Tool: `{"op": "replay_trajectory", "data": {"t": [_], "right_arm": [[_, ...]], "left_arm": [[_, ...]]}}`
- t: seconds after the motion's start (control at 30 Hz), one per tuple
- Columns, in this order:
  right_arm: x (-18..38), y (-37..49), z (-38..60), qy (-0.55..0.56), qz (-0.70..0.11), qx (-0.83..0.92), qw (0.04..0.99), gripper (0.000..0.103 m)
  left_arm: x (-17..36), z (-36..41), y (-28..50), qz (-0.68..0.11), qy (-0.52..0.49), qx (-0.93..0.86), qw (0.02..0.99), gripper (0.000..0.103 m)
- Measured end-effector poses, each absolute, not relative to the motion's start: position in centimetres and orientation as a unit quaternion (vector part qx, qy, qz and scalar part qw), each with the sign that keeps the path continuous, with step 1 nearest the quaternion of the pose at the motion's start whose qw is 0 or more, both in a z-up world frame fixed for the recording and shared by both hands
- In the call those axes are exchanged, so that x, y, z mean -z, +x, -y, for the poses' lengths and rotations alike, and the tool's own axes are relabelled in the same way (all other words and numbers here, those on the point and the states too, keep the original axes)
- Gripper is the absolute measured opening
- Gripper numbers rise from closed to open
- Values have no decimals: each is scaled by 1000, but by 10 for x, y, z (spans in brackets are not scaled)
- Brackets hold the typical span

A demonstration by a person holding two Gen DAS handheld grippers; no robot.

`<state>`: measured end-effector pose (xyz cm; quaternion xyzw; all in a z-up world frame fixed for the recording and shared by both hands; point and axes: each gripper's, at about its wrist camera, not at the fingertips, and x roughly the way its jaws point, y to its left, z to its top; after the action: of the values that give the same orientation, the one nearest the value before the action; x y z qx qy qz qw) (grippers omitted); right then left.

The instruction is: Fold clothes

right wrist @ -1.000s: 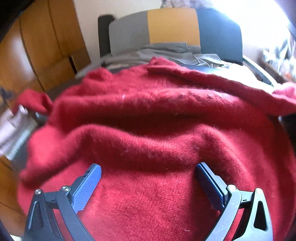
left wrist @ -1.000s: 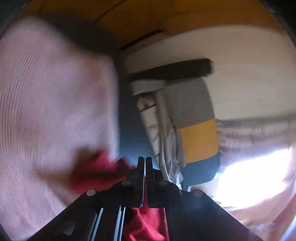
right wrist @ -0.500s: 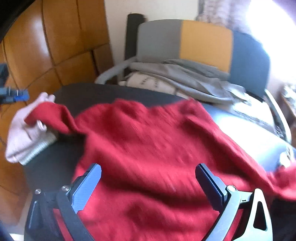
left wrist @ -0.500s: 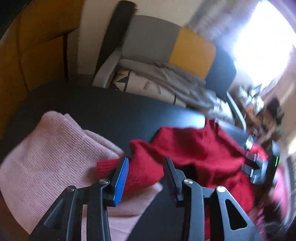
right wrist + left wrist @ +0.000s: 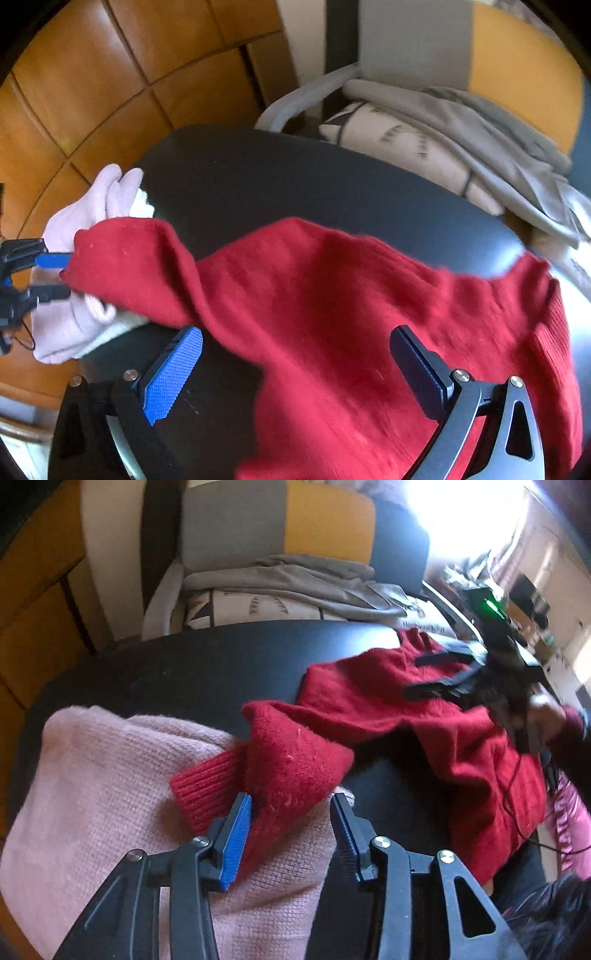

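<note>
Left wrist: right gripper (image 5: pixel 436 675) blurred over red sweater (image 5: pixel 369 709)

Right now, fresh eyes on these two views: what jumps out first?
The red sweater sprawled across the black table, one sleeve lying over the folded pink knit at the table's left end. The left gripper is opening around that sleeve; the right gripper hovers open over the sweater's body.

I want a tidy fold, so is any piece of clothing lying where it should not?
Yes. One sleeve of the red sweater lies across the folded pink sweater instead of on the black table, so the two garments overlap.
</note>
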<state>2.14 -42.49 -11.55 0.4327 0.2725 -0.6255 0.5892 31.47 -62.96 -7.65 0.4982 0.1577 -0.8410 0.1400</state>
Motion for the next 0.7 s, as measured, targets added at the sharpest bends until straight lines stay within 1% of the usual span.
{"op": "replay_trajectory", "data": {"t": [0.1,0.3,0.33,0.37,0.43,0.53,0.57,0.6,0.67,0.7], "right_arm": [[121,29,459,426,-302,615,591,103],[147,37,523,413,-396,584,576,103],[153,36,529,418,-406,575,574,103],[159,35,535,425,-415,566,572,103],[169,34,541,435,-432,552,565,103],[188,37,544,444,-461,525,561,103],[190,40,542,434,-468,525,563,103],[190,43,540,422,-467,526,572,102],[188,47,536,413,-463,524,582,93],[184,49,535,408,-460,524,589,75]], "left_arm": [[83,627,310,-145,510,838,128,45],[97,625,305,-140,530,829,112,44],[99,626,304,-141,532,827,110,42],[101,626,303,-143,534,826,109,38],[103,628,303,-151,534,824,114,22],[103,632,304,-167,529,822,123,13],[102,633,304,-173,527,822,125,12],[100,634,305,-180,524,823,128,8],[94,635,304,-187,515,825,139,5],[90,637,304,-188,511,826,145,4]]}}
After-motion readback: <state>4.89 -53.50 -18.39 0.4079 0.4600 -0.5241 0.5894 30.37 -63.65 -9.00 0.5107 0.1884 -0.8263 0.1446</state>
